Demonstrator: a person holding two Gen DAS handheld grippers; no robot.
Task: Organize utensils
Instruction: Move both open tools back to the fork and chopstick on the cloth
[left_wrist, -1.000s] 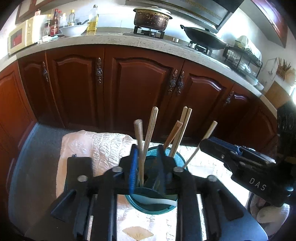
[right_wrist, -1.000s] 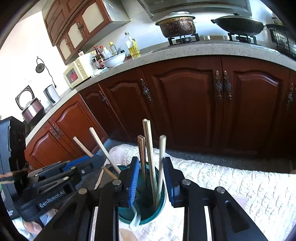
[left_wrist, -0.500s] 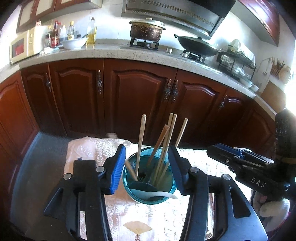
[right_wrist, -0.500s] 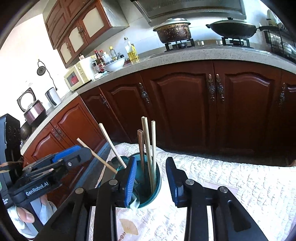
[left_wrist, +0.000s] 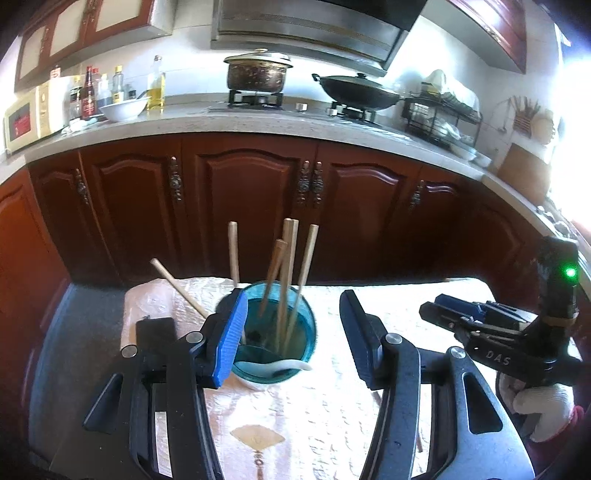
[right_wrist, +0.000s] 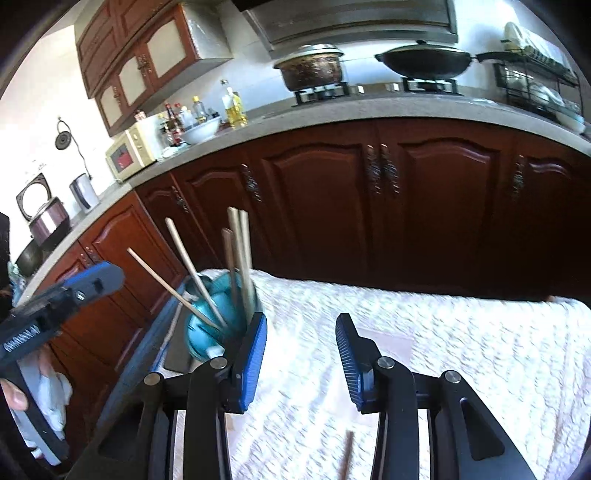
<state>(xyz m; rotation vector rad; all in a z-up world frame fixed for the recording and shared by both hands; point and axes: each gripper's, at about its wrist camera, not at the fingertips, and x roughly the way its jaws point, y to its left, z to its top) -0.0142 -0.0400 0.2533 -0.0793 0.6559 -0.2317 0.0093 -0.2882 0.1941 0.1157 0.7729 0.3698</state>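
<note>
Teal cup (left_wrist: 275, 334) sitting on the white patterned cloth (left_wrist: 306, 413), near the far left end of the table. Packed with wooden chopsticks (left_wrist: 284, 280), most of them standing upright, two leaning way out to the left. White spoon (left_wrist: 275, 366) lying across the near side of the cup too, so looks like the bulk of the sorting is done.

Left gripper (left_wrist: 291, 332) close over the cup, jaws opening, blue pad just off the rim on one side, other finger well out to the right. Nothing pinched, cup partly framed between them but not gripped. Right gripper (right_wrist: 301, 354) off to the right of the cup over bare cloth, jaws also opening, nothing between them. Gloved hand (left_wrist: 543, 410) visible behind it in the left wrist view.

Reads like the let-go part of a drop-off, both tools empty now.

One more chopstick (right_wrist: 346, 456) still lying on the cloth near the bottom of the right wrist view, blurry, only partly visible. Probably next up: swing the right gripper back and down onto it, pinch it along the shaft, tip it upright and drop it in without knocking the leaners out. Cup looks light, so easy on the bumps.
</note>
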